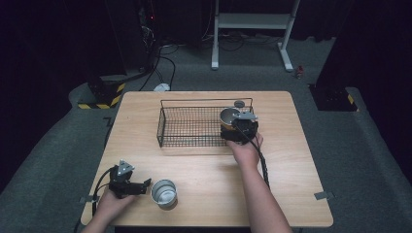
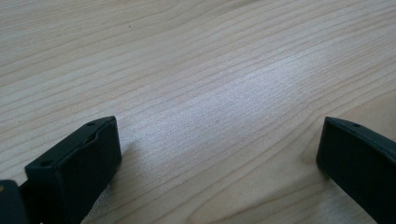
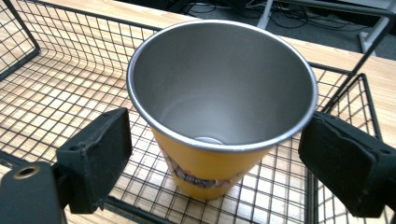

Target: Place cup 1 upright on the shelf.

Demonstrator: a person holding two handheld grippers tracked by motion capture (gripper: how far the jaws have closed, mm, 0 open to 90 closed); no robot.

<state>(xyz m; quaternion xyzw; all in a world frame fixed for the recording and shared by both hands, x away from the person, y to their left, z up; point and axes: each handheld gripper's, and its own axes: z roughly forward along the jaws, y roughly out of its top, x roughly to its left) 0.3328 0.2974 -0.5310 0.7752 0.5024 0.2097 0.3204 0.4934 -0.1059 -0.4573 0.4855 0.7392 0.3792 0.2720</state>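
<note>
Right gripper (image 3: 212, 154) w/ jaws spread either side of yellow steel cup (image 3: 219, 102), clear of it, upright in wire basket (image 3: 60, 88), left gripper (image 2: 219, 154) wide open, empty, over table (image 2: 196, 70), near grey cup (image 1: 163, 192).

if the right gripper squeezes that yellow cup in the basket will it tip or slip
The yellow cup looks like rigid steel, so it probably won't crush. It narrows toward its base, so a push near the rim would likely tip it on the wire basket floor. Its smooth tapered wall may slide in the right gripper, whose jaws stand open either side.
</note>
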